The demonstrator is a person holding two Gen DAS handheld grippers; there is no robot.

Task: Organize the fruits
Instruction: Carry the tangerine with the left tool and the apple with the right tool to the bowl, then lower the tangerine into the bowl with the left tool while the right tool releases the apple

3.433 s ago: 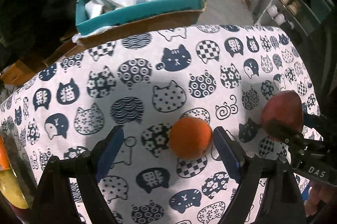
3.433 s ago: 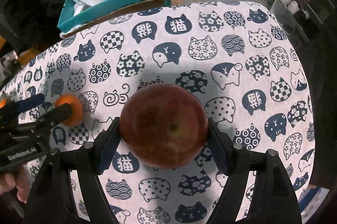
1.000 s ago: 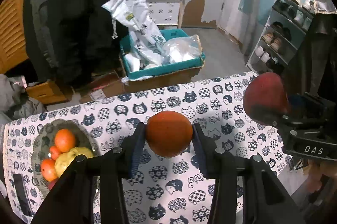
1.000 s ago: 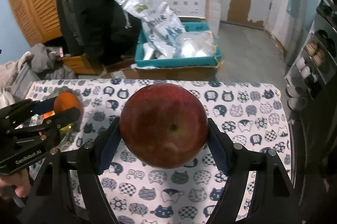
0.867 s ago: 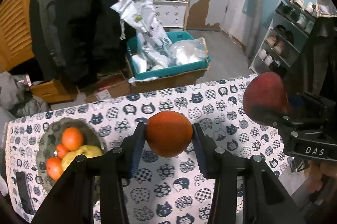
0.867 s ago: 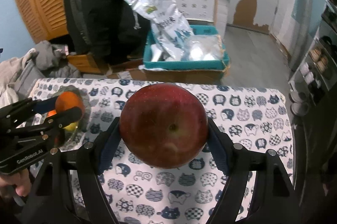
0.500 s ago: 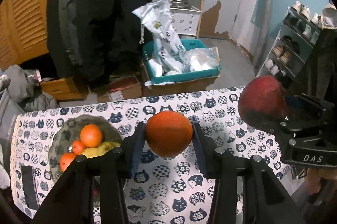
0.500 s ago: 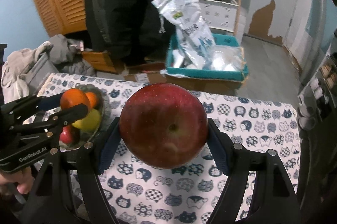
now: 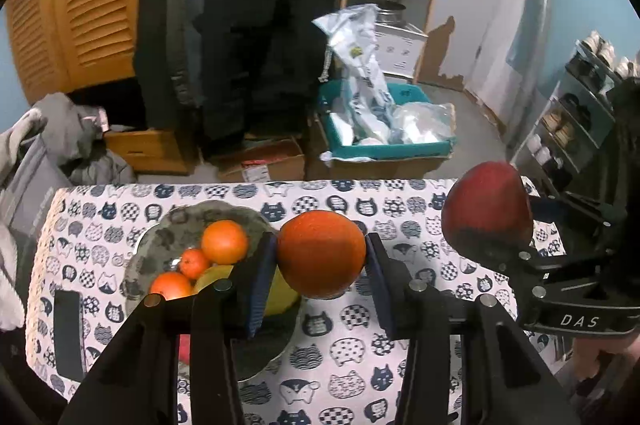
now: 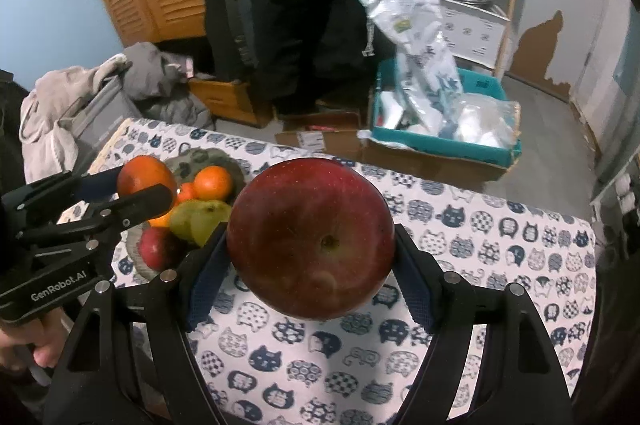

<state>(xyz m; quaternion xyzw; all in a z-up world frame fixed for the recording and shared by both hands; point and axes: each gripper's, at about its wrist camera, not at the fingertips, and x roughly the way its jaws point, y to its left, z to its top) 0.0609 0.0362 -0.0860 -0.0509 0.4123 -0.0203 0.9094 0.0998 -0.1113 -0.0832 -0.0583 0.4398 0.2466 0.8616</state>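
While clamped – orange [image 9: 322, 253], apple [image 10: 311, 240], above tablecloth [image 10: 500, 237]

- Right gripper [image 10: 312, 257] clamps a big round red apple [image 10: 311, 239] between its blue pads.
- Left of the jaws, the left gripper [image 10: 136, 191] holds a round orange [image 10: 144, 177] above a grey fruit bowl [image 10: 208, 159].

A teal box [image 9: 384, 149] of plastic bags [image 10: 416, 37] sits beyond the cat-print tablecloth [image 10: 500, 237] (dark coats [image 9: 240, 25] behind).
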